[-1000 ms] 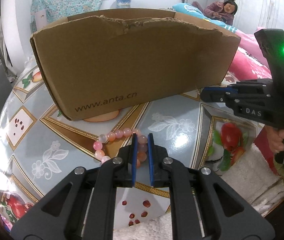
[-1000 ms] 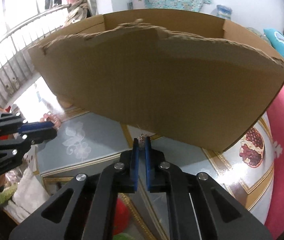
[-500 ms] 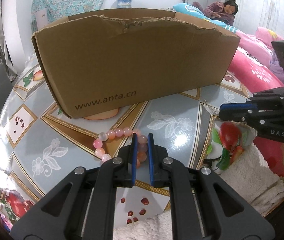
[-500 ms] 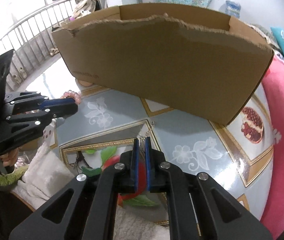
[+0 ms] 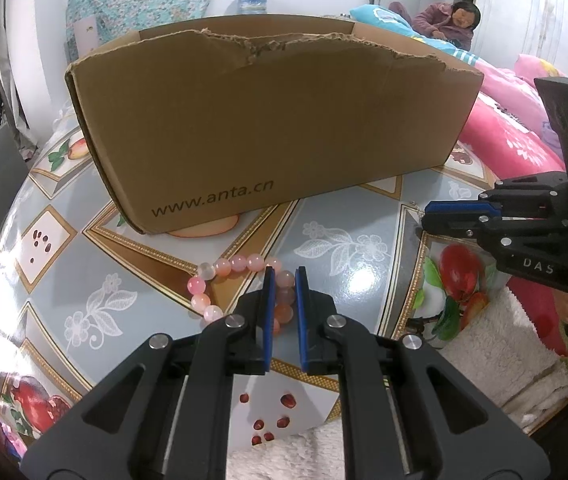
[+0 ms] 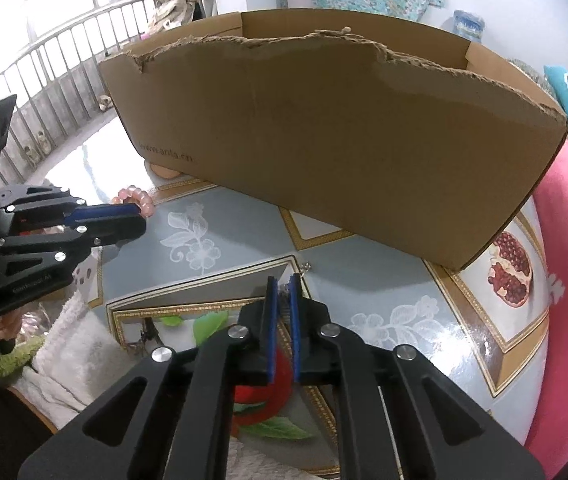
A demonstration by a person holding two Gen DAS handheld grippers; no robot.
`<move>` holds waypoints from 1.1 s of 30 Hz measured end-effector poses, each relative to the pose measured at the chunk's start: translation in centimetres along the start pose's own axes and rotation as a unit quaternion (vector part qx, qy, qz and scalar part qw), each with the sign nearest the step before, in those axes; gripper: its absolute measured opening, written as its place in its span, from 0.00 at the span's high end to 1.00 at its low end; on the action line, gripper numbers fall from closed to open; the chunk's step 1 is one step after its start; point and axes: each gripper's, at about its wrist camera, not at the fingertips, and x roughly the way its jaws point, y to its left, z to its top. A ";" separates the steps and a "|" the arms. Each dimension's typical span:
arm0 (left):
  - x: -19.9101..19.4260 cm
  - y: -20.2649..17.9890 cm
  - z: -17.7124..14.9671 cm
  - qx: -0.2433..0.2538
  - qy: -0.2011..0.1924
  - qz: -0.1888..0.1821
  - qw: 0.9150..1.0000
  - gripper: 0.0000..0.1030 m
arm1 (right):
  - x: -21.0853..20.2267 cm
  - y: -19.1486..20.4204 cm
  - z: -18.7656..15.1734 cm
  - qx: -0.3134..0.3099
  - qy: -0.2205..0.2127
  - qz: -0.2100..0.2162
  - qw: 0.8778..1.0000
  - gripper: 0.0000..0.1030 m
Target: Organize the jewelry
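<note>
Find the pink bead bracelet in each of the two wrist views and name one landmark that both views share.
Left wrist view: the pink bead bracelet lies low in the centre on the table, part of it between the left gripper fingers.
Right wrist view: it shows at the left edge, behind the left gripper tips.
Shared landmark: the cardboard box printed www.anta.cn.

I get bright daylight from the window (image 6: 23,40) at upper left of the right wrist view, blown out white; glare sheets across the glossy tablecloth (image 5: 360,284); the cardboard box (image 5: 267,128) face sits in shade; fisheye bends the edges, corners vignette black.
</note>
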 end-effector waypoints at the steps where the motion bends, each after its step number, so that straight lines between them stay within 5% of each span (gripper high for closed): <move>1: 0.0 0.0 0.0 0.001 0.001 0.001 1.000 0.91 | 0.5 0.2 0.1 0.005 -0.001 0.002 1.000 0.96; 11: 0.2 -0.3 0.0 -0.002 -0.003 0.002 1.000 0.92 | -2.1 -3.0 0.6 0.087 -0.047 0.042 0.994 0.96; 21: -0.1 -1.1 0.4 0.009 0.004 0.015 1.000 0.92 | -3.5 -2.8 1.5 0.096 -0.081 0.058 0.990 0.96; 33: -4.3 -0.5 1.3 -0.015 -0.040 0.012 0.999 0.92 | -4.5 -1.9 3.1 0.078 -0.109 0.076 0.988 0.96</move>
